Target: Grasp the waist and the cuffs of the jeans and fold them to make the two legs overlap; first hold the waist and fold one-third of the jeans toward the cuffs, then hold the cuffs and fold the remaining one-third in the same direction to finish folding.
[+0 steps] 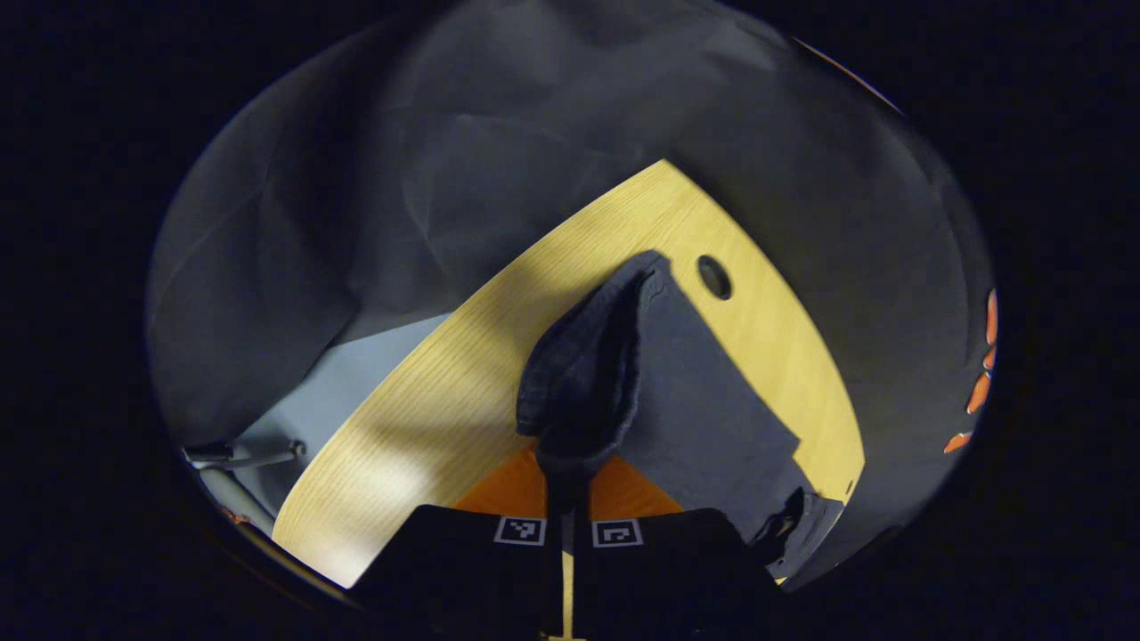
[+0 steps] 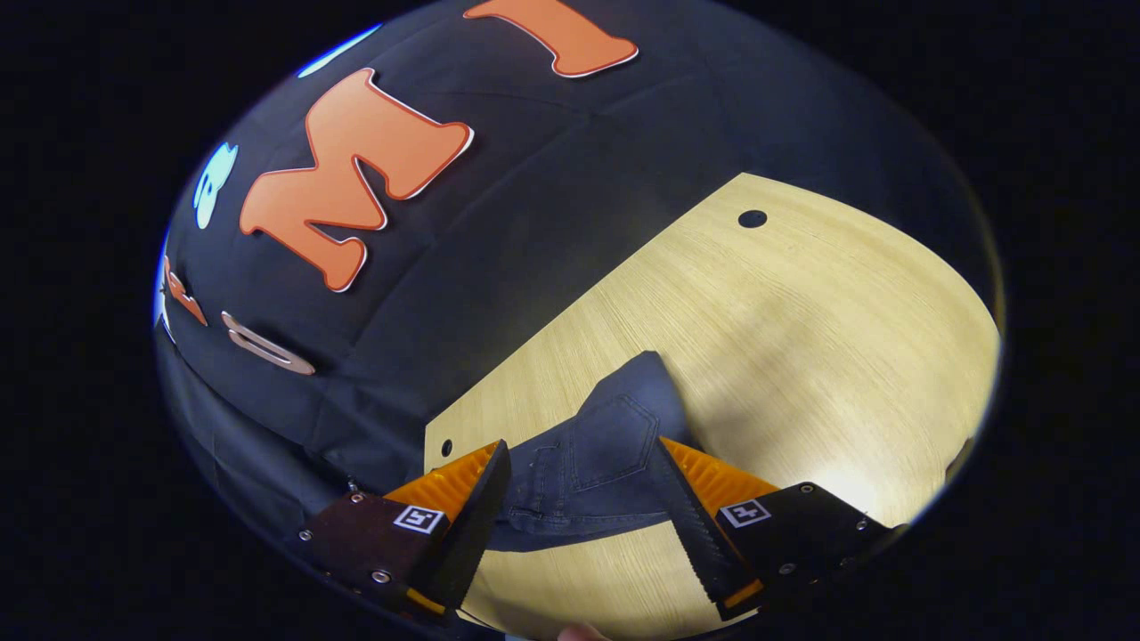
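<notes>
Dark blue jeans lie flat on the wooden table in the left gripper view. My left gripper is shut on a bunched edge of the jeans, and the pinched fold rises up from the fingers. I cannot tell whether this end is waist or cuff. In the right gripper view, the jeans' waist end with a back pocket lies on the table. My right gripper stands open over it, one finger on each side of the denim, neither pressing on it.
The tabletop has a small round hole beyond the jeans and two more holes near its edges. Black cloth wall runs close behind the table. A grey floor and a metal leg show past the table's left edge.
</notes>
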A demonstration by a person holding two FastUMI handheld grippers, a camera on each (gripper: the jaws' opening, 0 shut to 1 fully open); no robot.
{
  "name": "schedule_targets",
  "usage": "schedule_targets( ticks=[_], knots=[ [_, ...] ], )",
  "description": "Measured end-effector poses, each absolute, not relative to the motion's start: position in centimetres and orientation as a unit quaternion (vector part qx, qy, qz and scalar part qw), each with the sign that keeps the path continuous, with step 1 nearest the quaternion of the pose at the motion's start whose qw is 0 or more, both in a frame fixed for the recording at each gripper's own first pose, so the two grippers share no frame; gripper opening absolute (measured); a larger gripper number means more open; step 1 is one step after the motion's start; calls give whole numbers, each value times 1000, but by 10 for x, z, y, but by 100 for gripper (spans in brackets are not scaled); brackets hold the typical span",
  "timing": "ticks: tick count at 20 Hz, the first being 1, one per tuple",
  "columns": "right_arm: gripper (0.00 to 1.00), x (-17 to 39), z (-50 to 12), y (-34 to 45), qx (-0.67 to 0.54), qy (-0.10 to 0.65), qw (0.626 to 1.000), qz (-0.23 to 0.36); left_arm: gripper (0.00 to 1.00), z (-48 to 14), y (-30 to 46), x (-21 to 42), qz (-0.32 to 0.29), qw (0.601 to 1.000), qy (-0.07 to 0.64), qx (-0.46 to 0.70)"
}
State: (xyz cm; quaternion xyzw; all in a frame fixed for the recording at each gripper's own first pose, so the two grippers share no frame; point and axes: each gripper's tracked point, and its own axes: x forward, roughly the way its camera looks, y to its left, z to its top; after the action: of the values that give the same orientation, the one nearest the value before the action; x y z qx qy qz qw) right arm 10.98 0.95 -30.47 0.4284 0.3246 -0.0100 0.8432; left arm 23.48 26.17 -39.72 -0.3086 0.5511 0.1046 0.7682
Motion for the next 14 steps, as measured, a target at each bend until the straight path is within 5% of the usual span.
schedule_targets(
  ticks=[14],
  knots=[
    [97,128,-292,-1,451,306,838,7,4,-219,176,262,-21,890,408,-202]
  ],
)
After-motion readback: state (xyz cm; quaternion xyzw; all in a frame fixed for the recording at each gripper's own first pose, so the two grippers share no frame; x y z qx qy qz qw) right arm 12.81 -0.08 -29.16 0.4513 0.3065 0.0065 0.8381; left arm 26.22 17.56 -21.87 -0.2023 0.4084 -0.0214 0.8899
